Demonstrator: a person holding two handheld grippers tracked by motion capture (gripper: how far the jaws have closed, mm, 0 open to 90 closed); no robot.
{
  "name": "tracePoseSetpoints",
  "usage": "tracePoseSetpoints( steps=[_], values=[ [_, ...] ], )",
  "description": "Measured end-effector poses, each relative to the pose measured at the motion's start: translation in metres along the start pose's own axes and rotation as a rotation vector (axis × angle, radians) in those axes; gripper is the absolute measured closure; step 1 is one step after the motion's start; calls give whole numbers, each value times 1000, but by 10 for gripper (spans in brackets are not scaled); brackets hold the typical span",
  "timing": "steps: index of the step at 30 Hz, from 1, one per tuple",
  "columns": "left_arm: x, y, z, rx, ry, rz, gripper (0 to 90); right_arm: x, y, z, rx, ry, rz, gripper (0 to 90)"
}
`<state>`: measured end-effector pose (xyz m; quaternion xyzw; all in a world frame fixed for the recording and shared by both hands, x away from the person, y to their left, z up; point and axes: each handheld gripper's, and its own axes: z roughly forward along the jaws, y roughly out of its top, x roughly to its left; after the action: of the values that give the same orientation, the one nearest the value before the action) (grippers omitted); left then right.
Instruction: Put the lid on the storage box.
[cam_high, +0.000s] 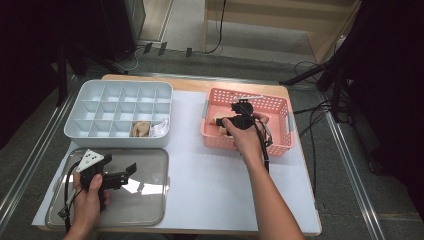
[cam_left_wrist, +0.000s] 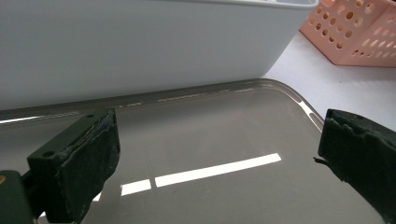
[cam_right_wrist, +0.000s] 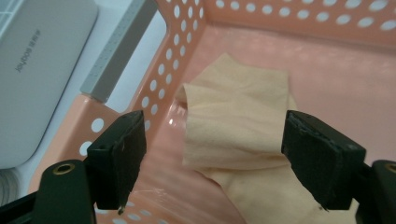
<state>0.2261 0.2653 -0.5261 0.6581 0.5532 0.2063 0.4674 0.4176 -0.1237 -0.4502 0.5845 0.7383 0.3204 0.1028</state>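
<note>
while inside the pink basket (cam_right_wrist: 322, 42), the beige cloth (cam_right_wrist: 233, 126) lies between the right tongs (cam_right_wrist: 215, 158).

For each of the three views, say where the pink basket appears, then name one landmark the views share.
High view: the pink basket sits at centre right, on the table's far right part, with the right gripper in it.
Left gripper view: top right corner, only a perforated wall.
Right gripper view: its walls and floor spread across most of the picture, a beige cloth inside.
Shared landmark: the grey divided tray.
</note>
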Motion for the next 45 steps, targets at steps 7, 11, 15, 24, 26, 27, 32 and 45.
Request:
tracePoseSetpoints(
  steps=[7,11,15,24,26,27,32,45],
  values=[
    [0,0,0,4,-2,-3,0,4,10,19,100,-107,67,151],
    [1,0,0,8,-5,-3,0,1,14,30,176,-170,99,157],
    [1,0,0,9,-7,-3,0,-1,16,33,212,-216,121,266],
    [1,0,0,10,-9,-6,0,-1,14,37,272,-247,75,853],
    [2,0,0,10,-9,-6,0,-2,13,35,250,-234,74,862],
    [2,0,0,10,-10,-6,0,-2,13,33,235,-230,74,864],
    [1,0,1,9,-7,-5,0,-10,10,16,103,-196,77,869],
    [1,0,0,6,-5,3,0,-12,4,-29,-228,-118,61,871]
  ],
)
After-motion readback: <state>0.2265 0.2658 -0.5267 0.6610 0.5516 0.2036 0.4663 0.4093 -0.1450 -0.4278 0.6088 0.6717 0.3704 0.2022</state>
